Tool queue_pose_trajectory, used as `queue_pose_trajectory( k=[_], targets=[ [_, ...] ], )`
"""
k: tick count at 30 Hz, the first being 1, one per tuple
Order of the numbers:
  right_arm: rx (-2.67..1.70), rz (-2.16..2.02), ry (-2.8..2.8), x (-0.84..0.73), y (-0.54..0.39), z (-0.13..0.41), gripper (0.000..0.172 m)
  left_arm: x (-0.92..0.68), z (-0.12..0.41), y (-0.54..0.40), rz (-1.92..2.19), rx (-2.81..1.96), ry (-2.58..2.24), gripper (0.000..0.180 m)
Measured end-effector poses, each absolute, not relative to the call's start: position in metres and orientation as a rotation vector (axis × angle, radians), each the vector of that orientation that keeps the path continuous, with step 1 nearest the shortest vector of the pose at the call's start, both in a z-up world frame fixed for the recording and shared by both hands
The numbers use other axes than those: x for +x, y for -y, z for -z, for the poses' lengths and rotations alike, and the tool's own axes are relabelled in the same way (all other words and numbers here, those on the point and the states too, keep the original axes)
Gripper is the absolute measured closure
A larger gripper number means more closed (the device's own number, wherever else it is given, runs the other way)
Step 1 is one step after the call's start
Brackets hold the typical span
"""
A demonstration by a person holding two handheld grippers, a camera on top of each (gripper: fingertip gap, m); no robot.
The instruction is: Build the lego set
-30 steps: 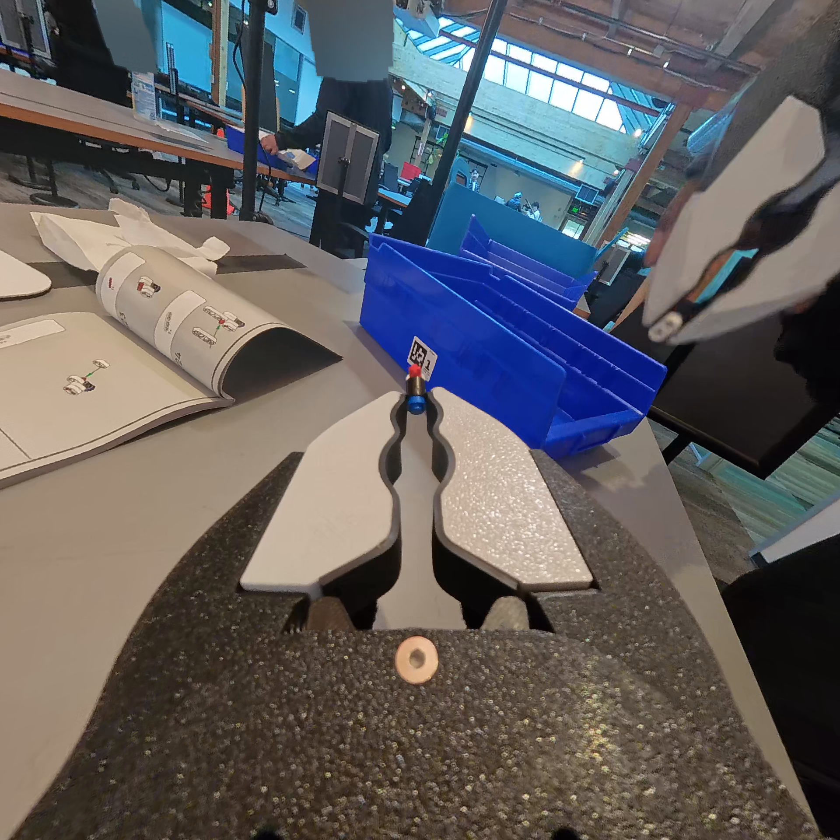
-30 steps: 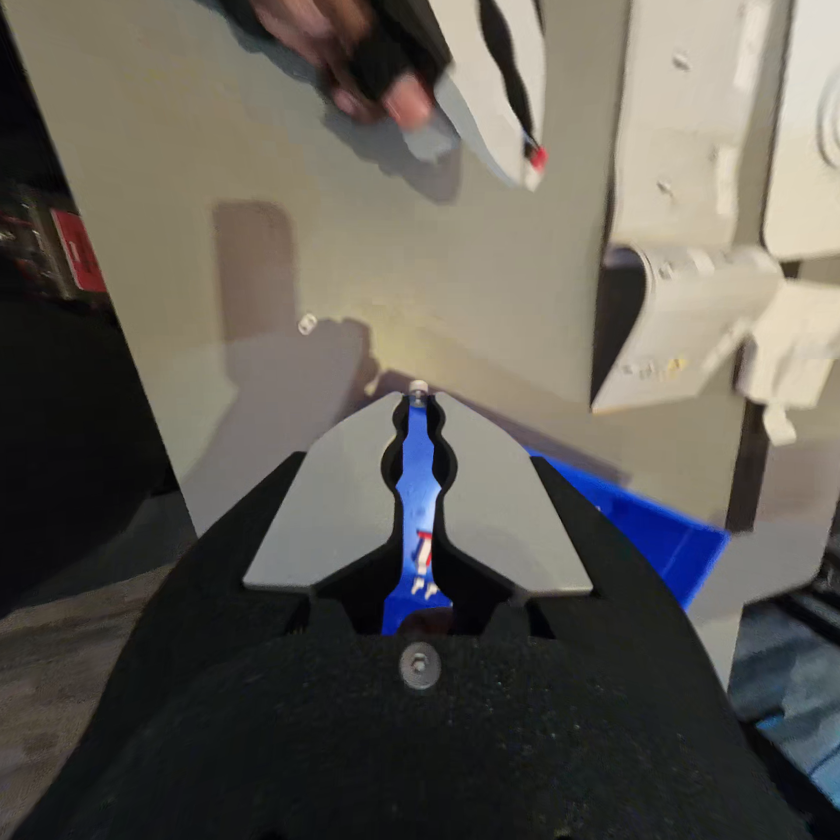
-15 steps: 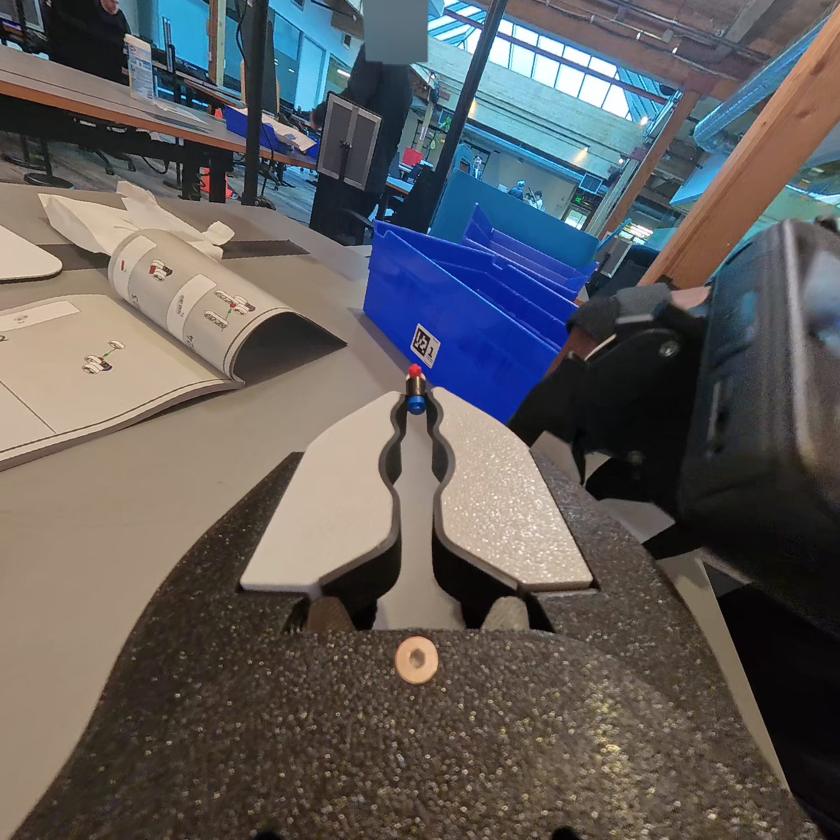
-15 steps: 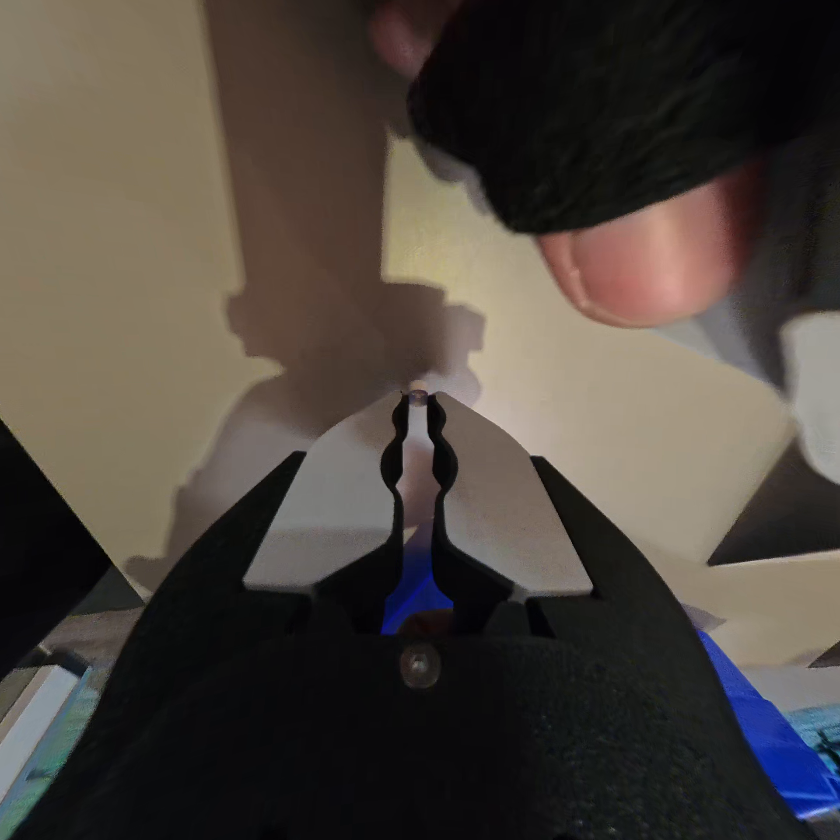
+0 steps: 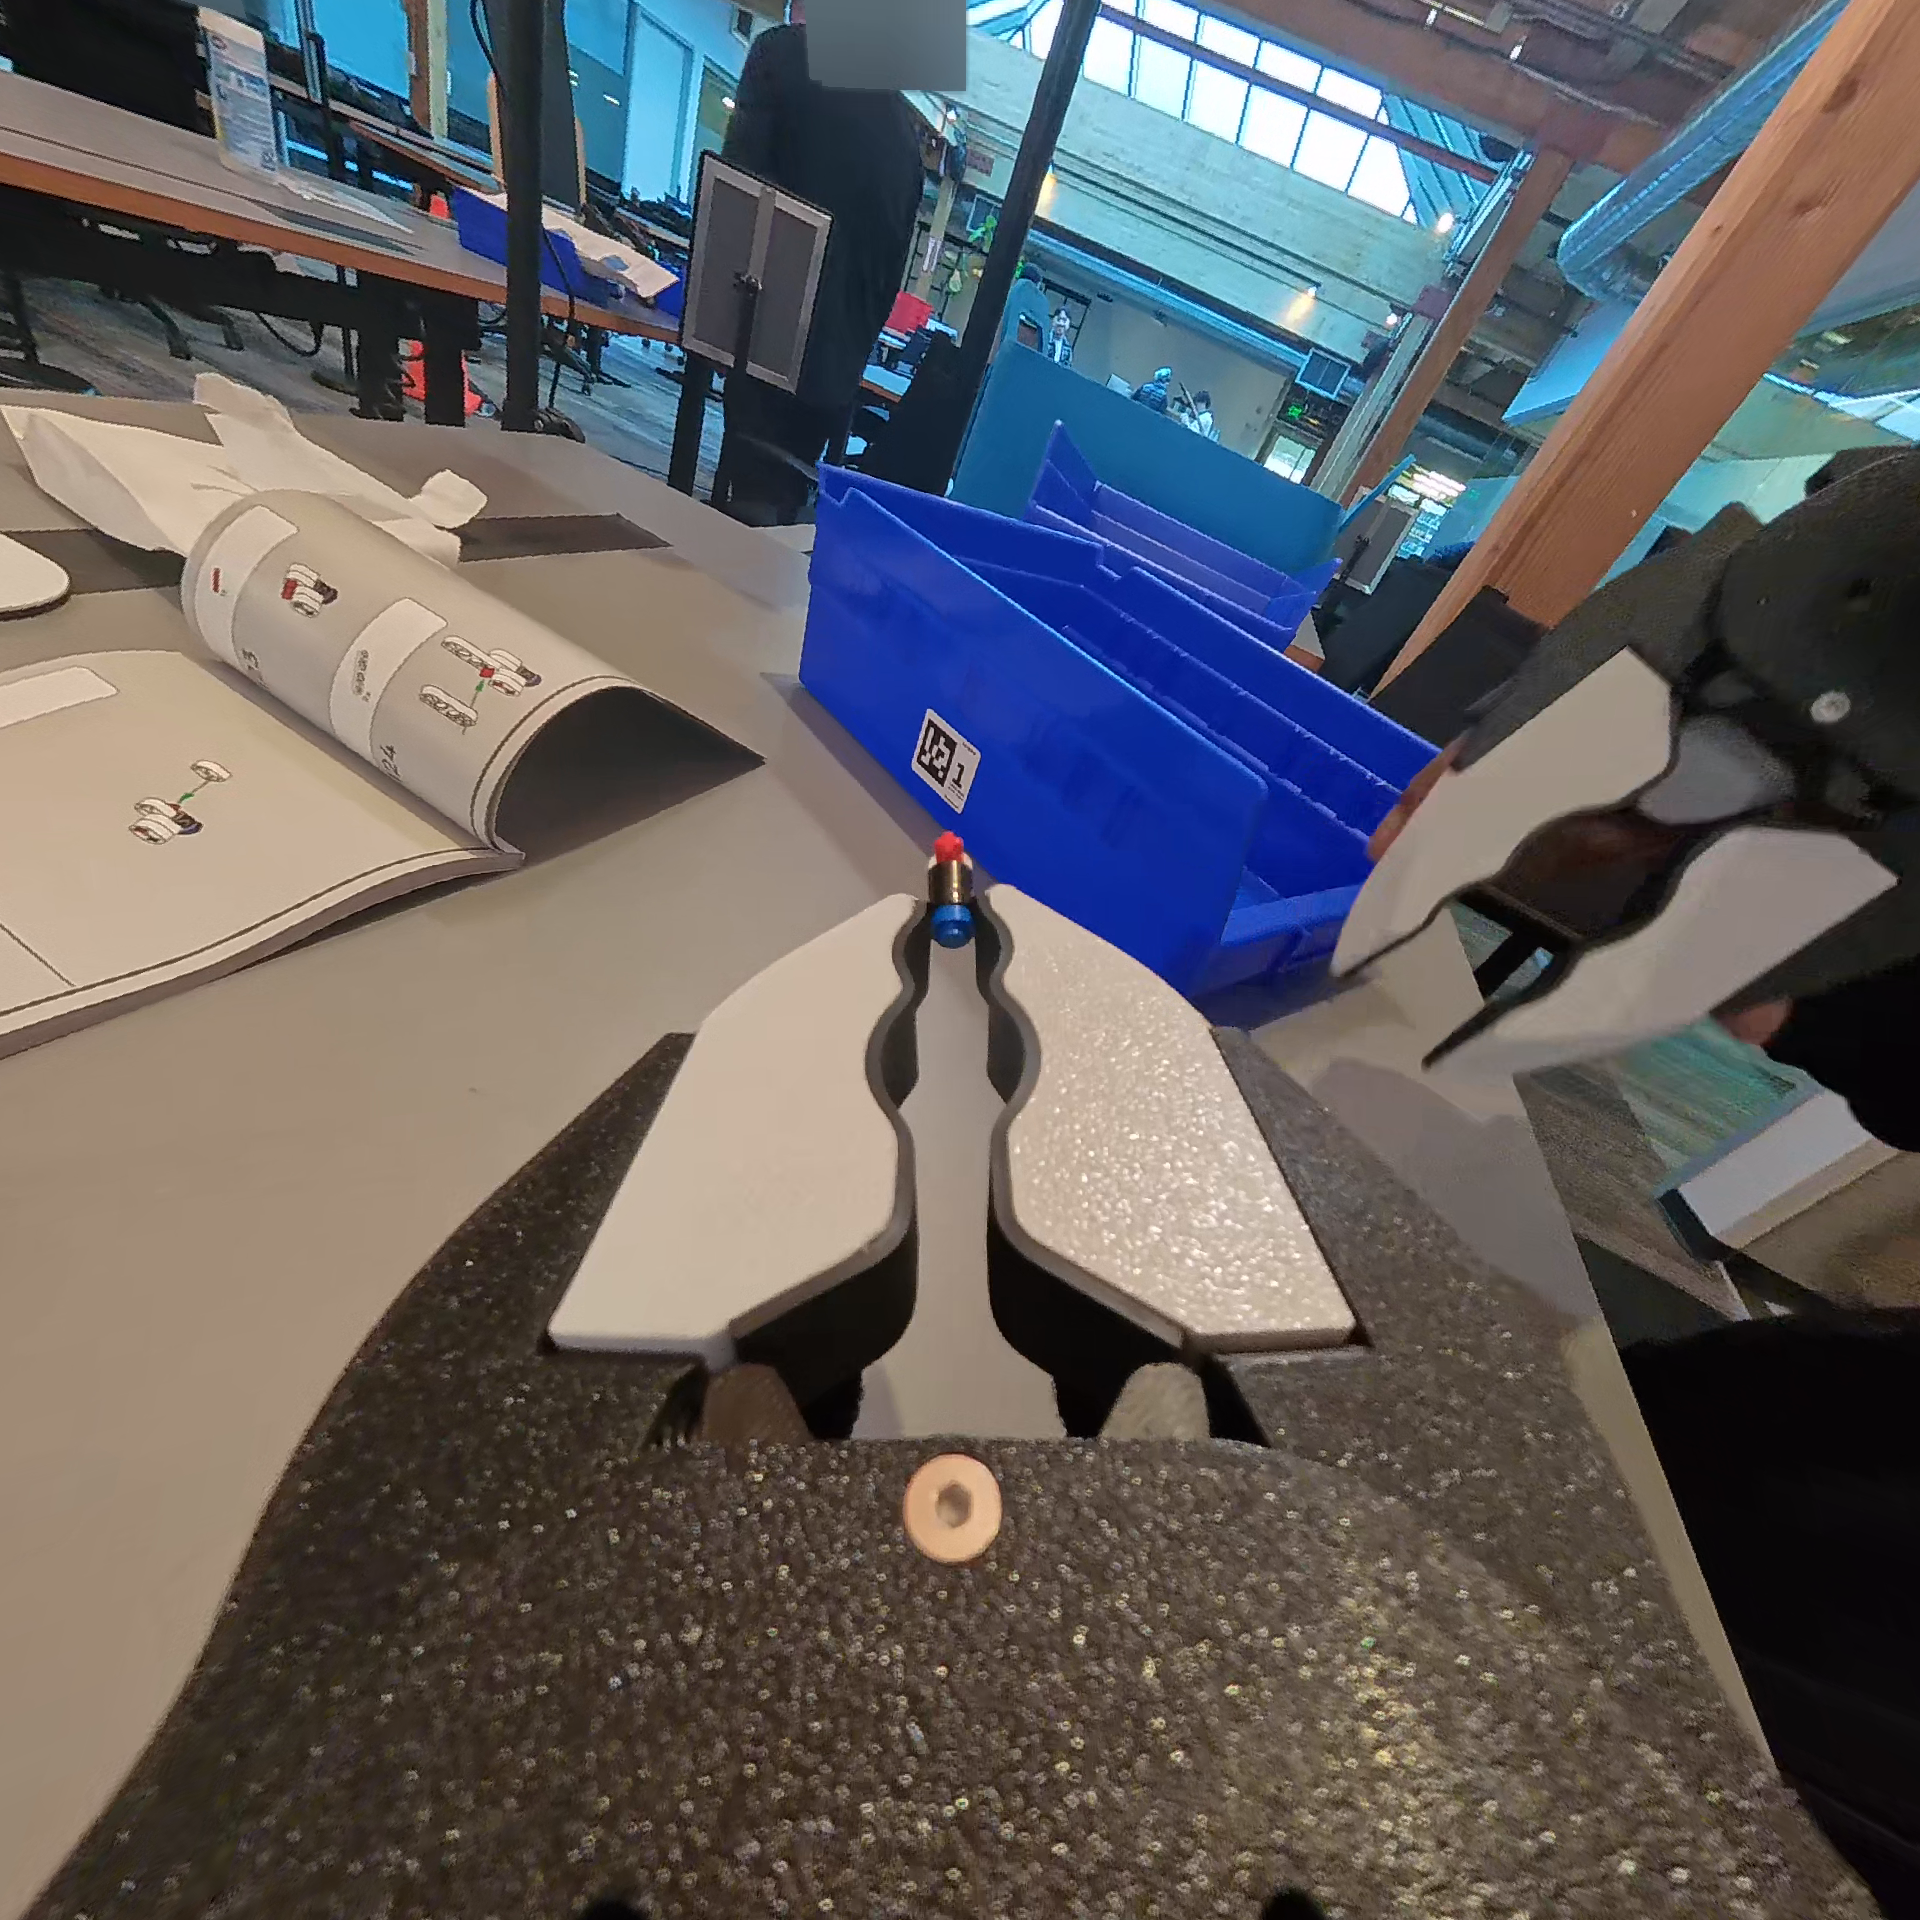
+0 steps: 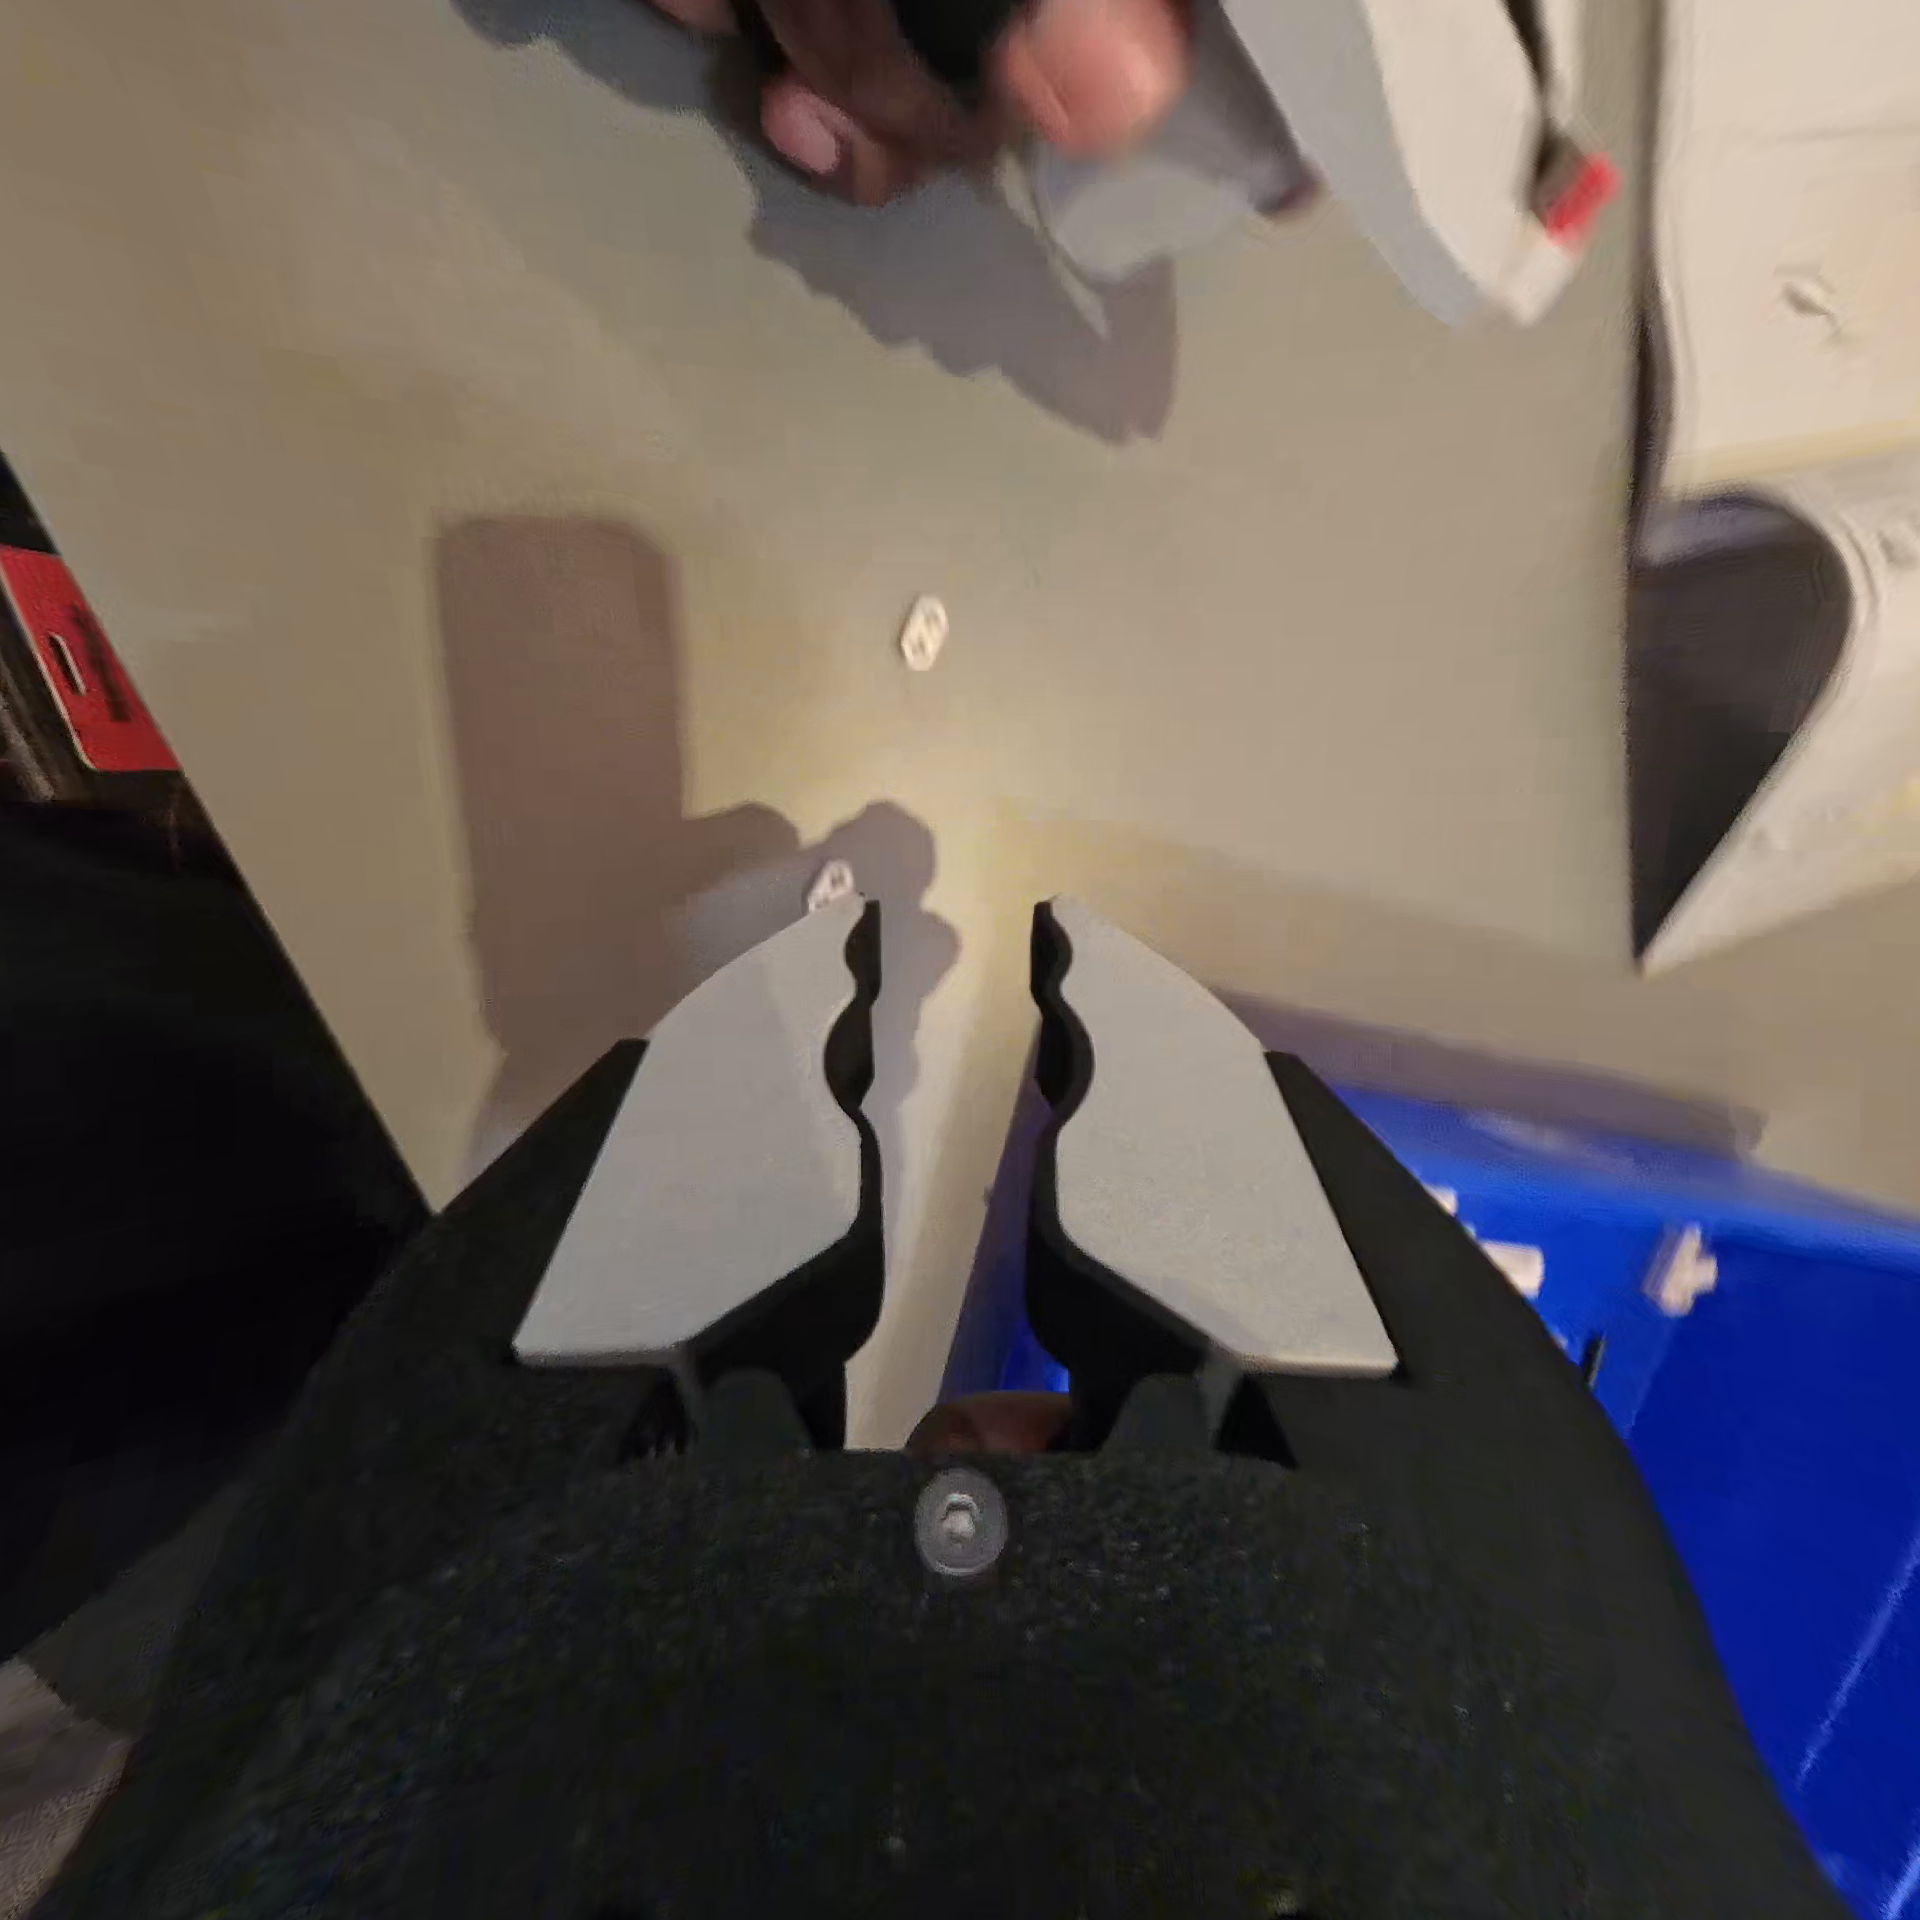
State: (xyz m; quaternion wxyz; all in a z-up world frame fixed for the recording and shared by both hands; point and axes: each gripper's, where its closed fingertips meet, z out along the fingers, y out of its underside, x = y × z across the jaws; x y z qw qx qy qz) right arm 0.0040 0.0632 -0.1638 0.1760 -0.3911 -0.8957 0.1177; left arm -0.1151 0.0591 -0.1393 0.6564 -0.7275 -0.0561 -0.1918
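My left gripper (image 5: 951, 914) is shut on a small pin (image 5: 948, 888) with a blue base, a dark metal middle and a red tip, held above the grey table (image 5: 260, 1143). It also shows in the right wrist view (image 6: 1455, 208), its red tip (image 6: 1574, 203) blurred. My right gripper (image 6: 956, 914) is open and holds nothing, low over the table. A small white piece (image 6: 831, 885) lies on the table just beside its left fingertip. A second small white piece (image 6: 923, 634) lies farther ahead. The right gripper also shows at the table's right edge in the left wrist view (image 5: 1392, 1008).
A blue bin (image 5: 1039, 707) with dividers stands at the table's right side; it holds small white parts in the right wrist view (image 6: 1714, 1351). An open instruction booklet (image 5: 312, 748) and crumpled white paper (image 5: 208, 457) lie at the left. A person stands behind the table. There is about 12 centimetres between the tips of the two grippers.
My right gripper was shut on a small pale piece; its jaws have opened and the piece now lies on the table by the left fingertip. My left gripper keeps its pin.
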Motion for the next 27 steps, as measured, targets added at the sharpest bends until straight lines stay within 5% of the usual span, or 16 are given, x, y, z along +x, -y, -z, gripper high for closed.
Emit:
queue_pose_trajectory(
  k=[15, 27],
  targets=[
    [-1.405, 0.027, 2.385, 0.058, -0.192, 0.217, 0.136, -0.104, 0.146, -0.059, 0.354, -1.718, 0.009, 0.173],
    [-1.247, 0.191, 2.246, 0.004, -0.238, 0.196, 0.136, -0.107, 0.155, -0.059, 0.214, -1.796, -0.096, 0.173]
  ],
)
